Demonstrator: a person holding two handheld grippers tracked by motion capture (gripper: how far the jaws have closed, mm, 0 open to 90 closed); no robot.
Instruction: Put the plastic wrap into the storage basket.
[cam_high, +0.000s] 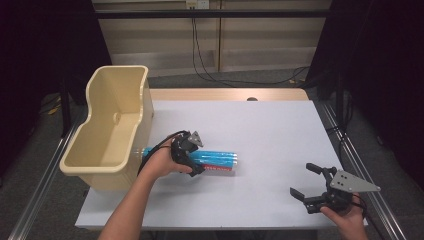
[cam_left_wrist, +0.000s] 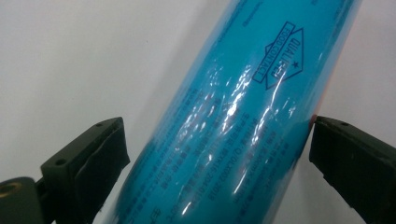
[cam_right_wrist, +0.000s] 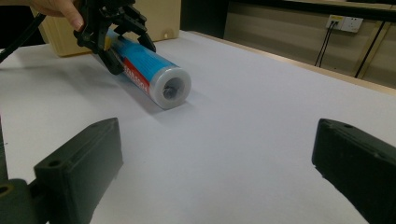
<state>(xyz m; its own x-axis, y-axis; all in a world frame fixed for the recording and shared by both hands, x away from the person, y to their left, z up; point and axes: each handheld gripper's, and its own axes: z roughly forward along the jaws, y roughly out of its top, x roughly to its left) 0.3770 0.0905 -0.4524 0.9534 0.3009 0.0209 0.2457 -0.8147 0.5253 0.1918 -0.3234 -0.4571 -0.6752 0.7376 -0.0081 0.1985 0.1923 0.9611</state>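
A blue plastic-wrapped roll (cam_high: 216, 160) with a red label strip lies on its side on the white table (cam_high: 260, 125), just right of the beige bin. My left gripper (cam_high: 195, 159) comes down over its left half, one jaw on each side. In the left gripper view the roll (cam_left_wrist: 233, 126) fills the gap of my left gripper (cam_left_wrist: 219, 140): the right pad (cam_left_wrist: 345, 154) touches the wrap, while a thin sliver of table shows by the left pad (cam_left_wrist: 93, 154). My right gripper (cam_high: 302, 180) stands open near the front right corner, nothing between its jaws (cam_right_wrist: 217, 158), facing the roll's open end (cam_right_wrist: 170, 88).
A tall beige plastic bin (cam_high: 107, 165) stands at the table's left edge, partly overhanging it, with nothing visible inside. Metal rails run along both sides of the table. A wall with cables and a socket lies beyond the far edge.
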